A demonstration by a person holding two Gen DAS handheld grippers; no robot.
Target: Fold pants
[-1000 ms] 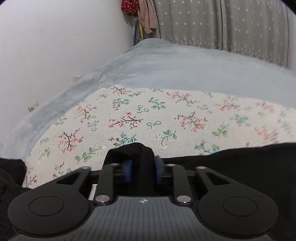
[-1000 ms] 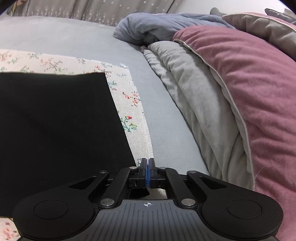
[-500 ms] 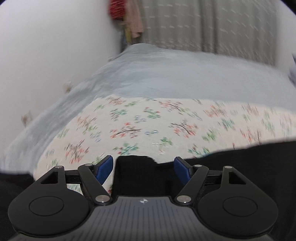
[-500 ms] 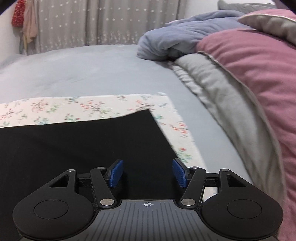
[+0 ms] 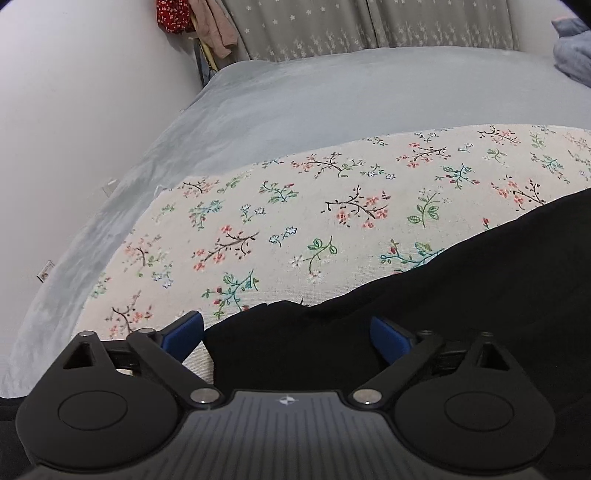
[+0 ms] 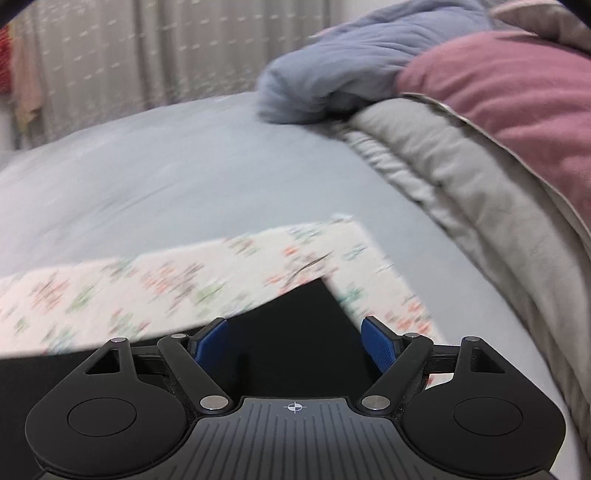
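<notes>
Black pants [image 5: 480,280] lie flat on a floral cloth [image 5: 295,221] spread over the bed. In the left wrist view their left end sits under my left gripper [image 5: 288,338], whose jaws are opening wide; the blue pads stand clear of the fabric on both sides. In the right wrist view, a square corner of the pants [image 6: 295,325] lies between the blue pads of my right gripper [image 6: 293,349], whose jaws are also opening and press on nothing. That view is blurred.
The floral cloth [image 6: 147,288] lies on a grey-blue bed sheet [image 5: 332,96]. A white wall [image 5: 74,110] borders the bed on the left. On the right are a pink and grey quilt [image 6: 498,129] and a blue blanket [image 6: 351,66]. Curtains [image 5: 369,26] hang behind.
Both grippers have opened from shut. The left let go of a bunched fold of the pants, which now lies flat. The right gripper swung left over the pants' corner.
</notes>
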